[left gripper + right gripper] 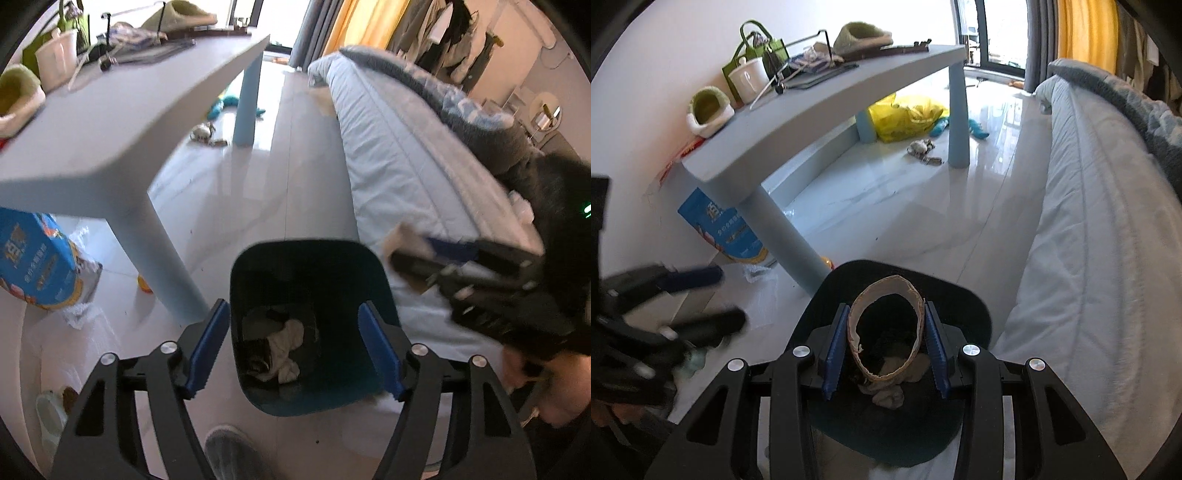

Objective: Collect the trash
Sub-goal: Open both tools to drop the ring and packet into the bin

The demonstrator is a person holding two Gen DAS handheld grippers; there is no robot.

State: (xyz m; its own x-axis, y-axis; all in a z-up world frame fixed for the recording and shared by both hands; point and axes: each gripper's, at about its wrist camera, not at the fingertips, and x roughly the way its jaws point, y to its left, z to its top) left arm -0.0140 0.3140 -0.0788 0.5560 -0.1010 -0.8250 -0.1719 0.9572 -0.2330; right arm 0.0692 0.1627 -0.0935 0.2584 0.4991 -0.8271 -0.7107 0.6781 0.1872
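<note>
The cardboard tube [886, 332] — its open end facing the camera, its axis running along the fingers — is pinched by the right gripper [886, 345] directly over the dark bin [964, 306], while the left gripper [293, 345] hangs released beside it.

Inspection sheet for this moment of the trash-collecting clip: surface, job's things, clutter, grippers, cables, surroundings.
Surface: glossy pale floor, reflections on it.
Job's things: dark bin on the floor, crumpled paper inside; cardboard ring above the bin's opening.
Clutter: yellow bag, teal toy and small scraps under the blue table; blue printed bag by a table leg.
Grippers: right gripper clamps the ring; left gripper open over the bin, nothing between its pads.
Cables: nothing seen.
Surroundings: bed beside the bin; slippers, a white pot and a green bag on the table; yellow curtain.
</note>
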